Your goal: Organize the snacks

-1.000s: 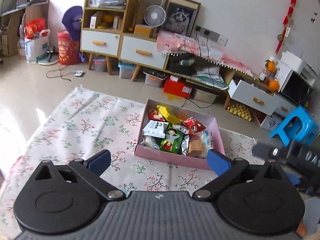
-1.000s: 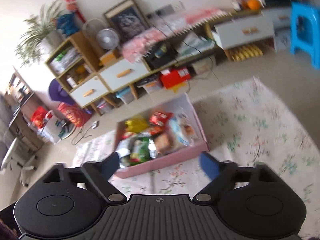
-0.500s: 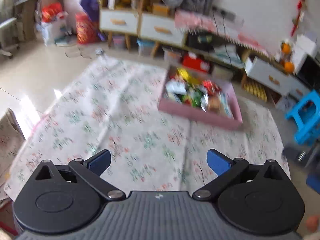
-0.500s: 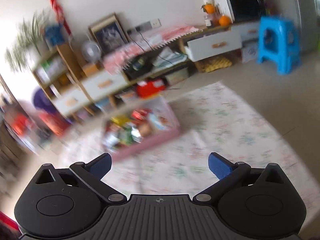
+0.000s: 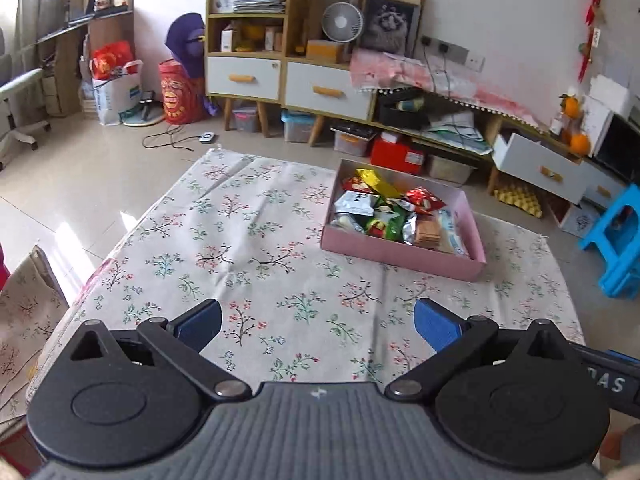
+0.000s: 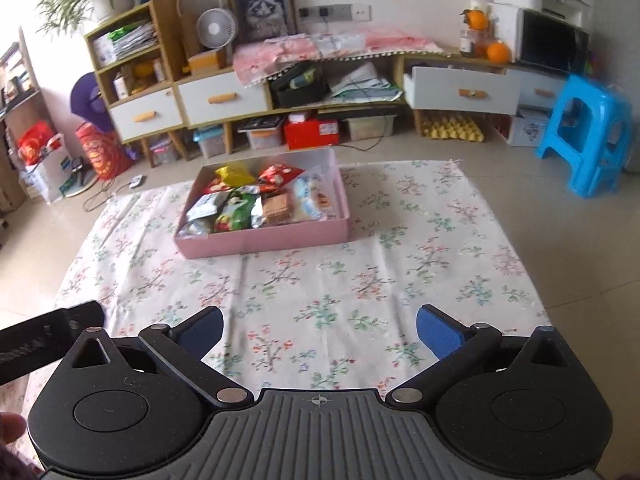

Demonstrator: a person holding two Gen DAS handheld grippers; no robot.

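Observation:
A pink box full of snack packets stands on a floral cloth, at the far right in the left wrist view. It also shows in the right wrist view at centre left, with the packets inside. My left gripper is open and empty, well back from the box. My right gripper is open and empty, also well short of the box.
The cloth covers a low surface. Beyond it are cabinets with white drawers, an open drawer, a blue stool at the right and a red box on the floor.
Both grippers have pulled back and swung about; the box now looks farther away in both views. Both stay open and empty.

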